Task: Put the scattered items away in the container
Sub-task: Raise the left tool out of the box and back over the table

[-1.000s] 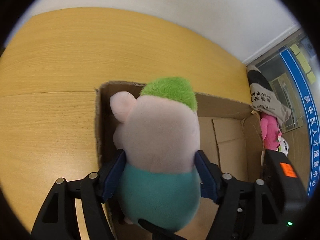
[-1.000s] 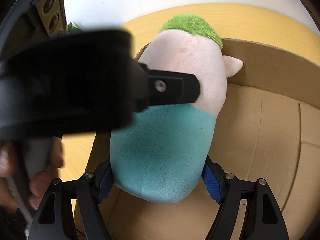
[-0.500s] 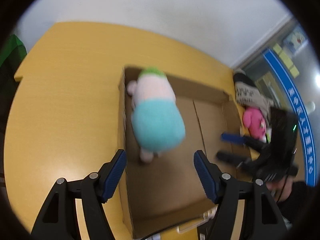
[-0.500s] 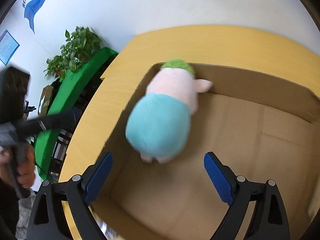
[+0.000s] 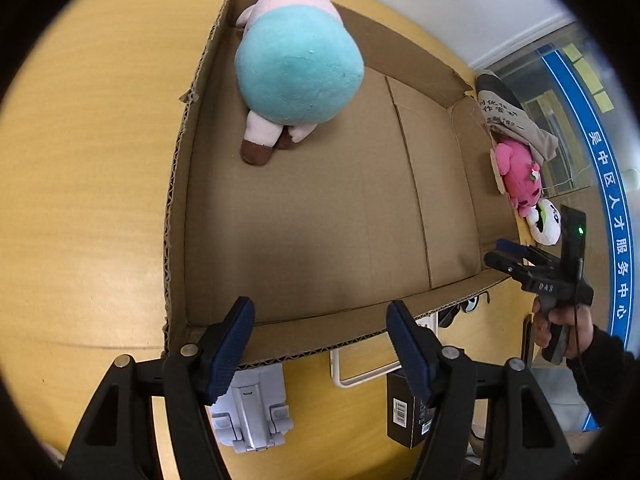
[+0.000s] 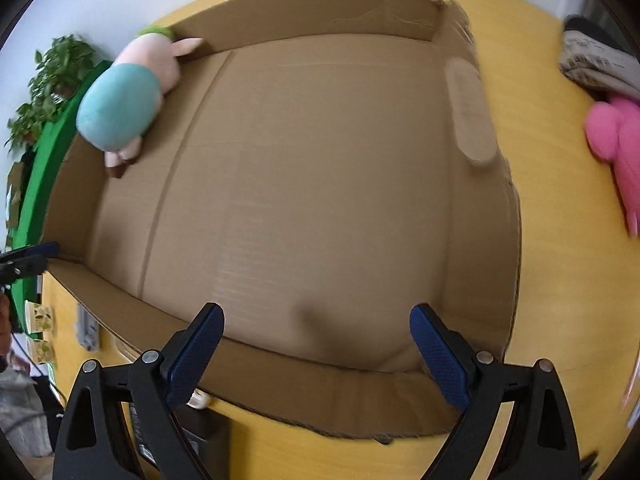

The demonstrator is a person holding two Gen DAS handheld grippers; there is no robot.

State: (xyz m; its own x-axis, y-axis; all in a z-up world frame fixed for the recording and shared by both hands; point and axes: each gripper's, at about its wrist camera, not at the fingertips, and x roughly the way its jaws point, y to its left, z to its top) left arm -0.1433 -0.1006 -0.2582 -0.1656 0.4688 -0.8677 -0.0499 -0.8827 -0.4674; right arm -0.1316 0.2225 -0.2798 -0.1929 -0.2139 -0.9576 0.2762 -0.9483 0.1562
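A plush pig in a teal shirt with green hair [image 5: 298, 68] lies in the far left corner of the open cardboard box [image 5: 180, 184]; it also shows in the right wrist view [image 6: 124, 100], inside the box [image 6: 500, 200]. My left gripper [image 5: 320, 336] is open and empty above the box's near edge. My right gripper [image 6: 316, 344] is open and empty above the near wall, and shows at the box's right side [image 5: 508, 258]. A pink plush [image 5: 518, 178] [image 6: 616, 140] and a white plush [image 5: 542, 222] lie outside on the right.
The box sits on a yellow wooden table [image 5: 80, 160]. A folded printed bag [image 5: 508, 116] lies beyond the pink plush. A grey bracket [image 5: 252, 412], a black carton [image 5: 408, 412] and a white frame [image 5: 360, 372] lie near the box's front edge. Green plants [image 6: 52, 84] stand far left.
Both grippers opened and let go of the plush pig, which now lies in the box's far corner. Both grippers pulled back toward the near edge; the right one moved right.
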